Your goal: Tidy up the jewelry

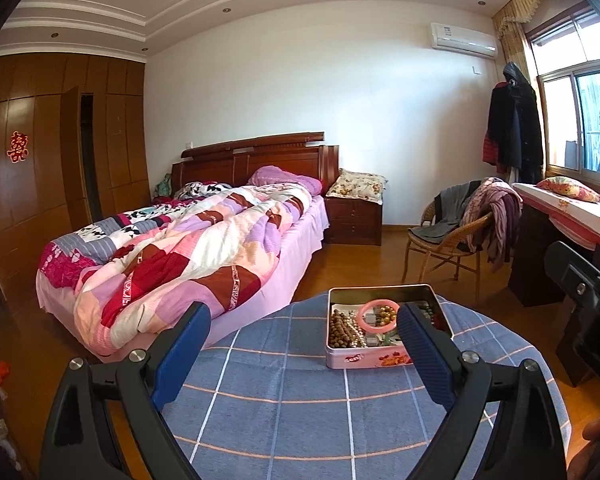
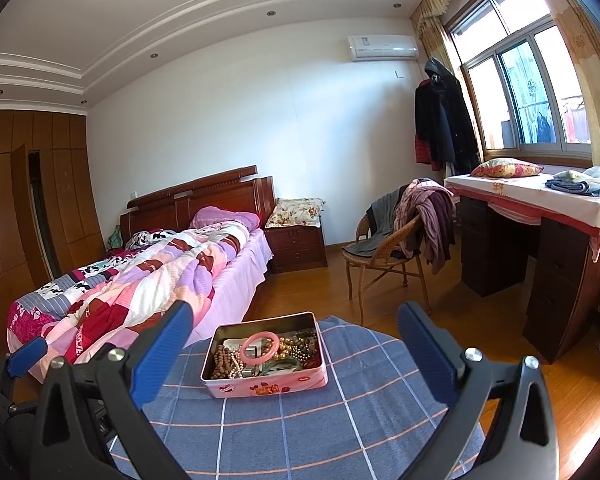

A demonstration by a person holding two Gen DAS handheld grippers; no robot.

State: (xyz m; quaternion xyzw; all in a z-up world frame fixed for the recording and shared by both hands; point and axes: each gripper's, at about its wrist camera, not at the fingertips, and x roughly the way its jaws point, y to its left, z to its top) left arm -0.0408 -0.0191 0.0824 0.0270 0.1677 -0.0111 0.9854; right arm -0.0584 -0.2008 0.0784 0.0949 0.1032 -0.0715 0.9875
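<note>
step: reach into tin (image 2: 265, 376) | left gripper (image 1: 304, 330), right gripper (image 2: 296, 334) — both spread, empty | pink bangle (image 2: 260, 347) ahead between right's jaws — descend upright, pinch its rim only

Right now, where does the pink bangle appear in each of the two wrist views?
Left wrist: pink bangle in the tin, right of centre, beside the right fingertip.
Right wrist: bangle just left of centre, between the fingers.
Shared landmark: blue checked cloth.
</note>
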